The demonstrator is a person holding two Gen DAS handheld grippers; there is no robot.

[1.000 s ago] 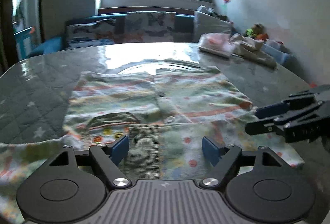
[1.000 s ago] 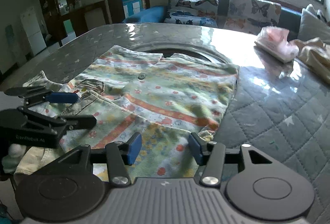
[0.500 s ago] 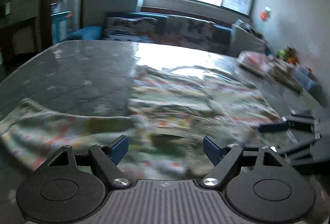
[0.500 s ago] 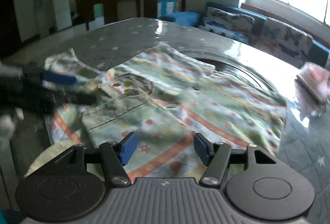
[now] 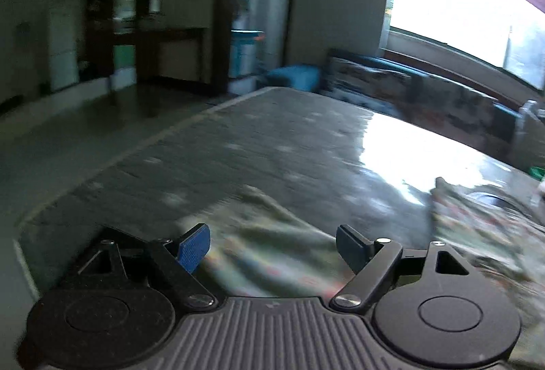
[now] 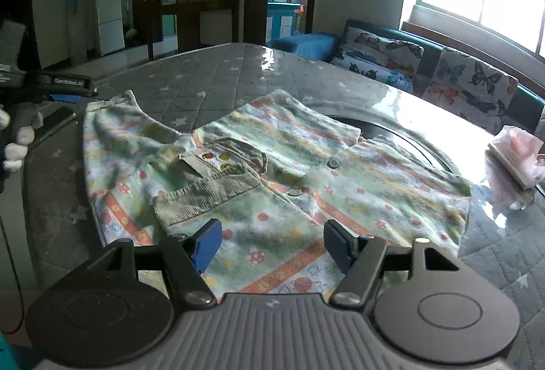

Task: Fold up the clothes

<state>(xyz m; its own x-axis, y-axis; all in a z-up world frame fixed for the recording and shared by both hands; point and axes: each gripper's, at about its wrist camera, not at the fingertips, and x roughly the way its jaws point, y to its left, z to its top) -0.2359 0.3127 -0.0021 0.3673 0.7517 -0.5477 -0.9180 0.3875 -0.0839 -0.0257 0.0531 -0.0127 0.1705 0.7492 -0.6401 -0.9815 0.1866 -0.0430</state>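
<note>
A small patterned green, white and orange shirt (image 6: 306,172) lies flat on the grey quilted table (image 6: 211,77), with its left sleeve (image 6: 112,121) spread out to the left. My right gripper (image 6: 270,244) is open and empty just above the shirt's near hem. My left gripper (image 5: 272,245) is open and empty over the sleeve (image 5: 272,244), which looks blurred. In the right wrist view the left gripper (image 6: 68,91) hovers at the far left, beside the sleeve's end.
A pink folded cloth (image 6: 517,155) lies on the table at the right. A sofa with butterfly cushions (image 6: 425,70) stands behind the table under the window. A dark phone-like object (image 6: 56,119) lies near the table's left edge (image 5: 102,165).
Both grippers have swung left. The left gripper moved from over the shirt's body to the left sleeve near the table edge. Both stayed open.
</note>
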